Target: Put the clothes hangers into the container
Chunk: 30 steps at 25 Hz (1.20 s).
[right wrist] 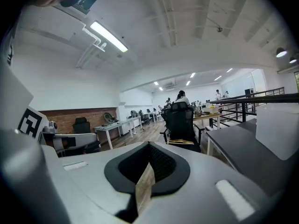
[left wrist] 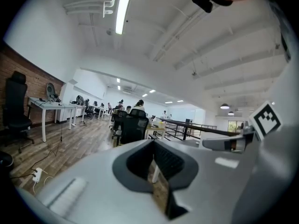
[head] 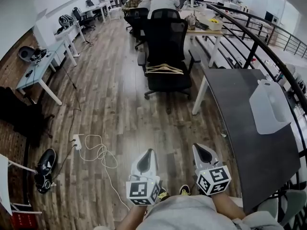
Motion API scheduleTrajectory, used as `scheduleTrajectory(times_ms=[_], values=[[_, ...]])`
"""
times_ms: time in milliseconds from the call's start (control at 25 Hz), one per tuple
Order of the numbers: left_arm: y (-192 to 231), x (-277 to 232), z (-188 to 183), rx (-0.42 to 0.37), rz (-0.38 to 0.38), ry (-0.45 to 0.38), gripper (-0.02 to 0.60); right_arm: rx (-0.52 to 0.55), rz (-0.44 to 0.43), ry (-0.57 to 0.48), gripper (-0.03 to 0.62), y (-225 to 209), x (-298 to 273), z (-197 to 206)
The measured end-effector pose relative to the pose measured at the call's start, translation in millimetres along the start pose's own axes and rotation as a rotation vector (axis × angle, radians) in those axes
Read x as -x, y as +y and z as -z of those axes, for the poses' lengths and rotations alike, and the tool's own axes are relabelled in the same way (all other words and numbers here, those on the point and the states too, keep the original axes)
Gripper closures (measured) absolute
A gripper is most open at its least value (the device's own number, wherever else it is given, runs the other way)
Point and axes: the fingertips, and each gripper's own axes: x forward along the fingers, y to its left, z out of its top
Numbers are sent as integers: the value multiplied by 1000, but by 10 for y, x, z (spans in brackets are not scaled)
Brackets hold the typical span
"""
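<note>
- The tan hangers point(head: 164, 69) lie stacked on the black chair's point(head: 165, 37) seat, well ahead. Likely light, stiff and slick, so pinch a shoulder bar near the hook.
- The white container point(head: 269, 110) sits on the dark table point(head: 249, 147), to the right.
- Left gripper point(head: 147, 157) and right gripper point(head: 201, 152): jaws together, empty.
- The head view shows the container's open top; the right gripper view shows only its side.

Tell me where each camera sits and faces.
Head view: on the head, looking steeply down at chair, hangers, table, container; left gripper and right gripper show.
Left gripper view: on that gripper, facing the chair; its shut jaws and right gripper show.
Right gripper view: on that gripper, facing likewise; left gripper shows.
All three share the chair.
</note>
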Motion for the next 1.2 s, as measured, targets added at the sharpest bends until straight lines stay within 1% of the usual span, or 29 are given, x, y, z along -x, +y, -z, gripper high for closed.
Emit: scheduleTrajectory(times_ms=[200,360,720,840,1000,1120,1200], values=[[237,78,2,18,7,-1,571,31,17,24,595,121,-99,34],[389,113,-17,38,8,-5,571,29,23,34,595,206,-144,35],[478,10,119,57,37,18,571,42,46,34,595,168,-311,52],[479,-142,91,59,45,20,571,30,54,32,595,52,-436,22],[521,-474,76,47,40,22,571,9,51,24,595,-178,-738,-20],[568,-849,95,50,39,38,571,-22,43,20,595,-406,-1088,-46],[586,-1190,74,40,43,46,571,-33,35,16,595,-596,-1384,-110]])
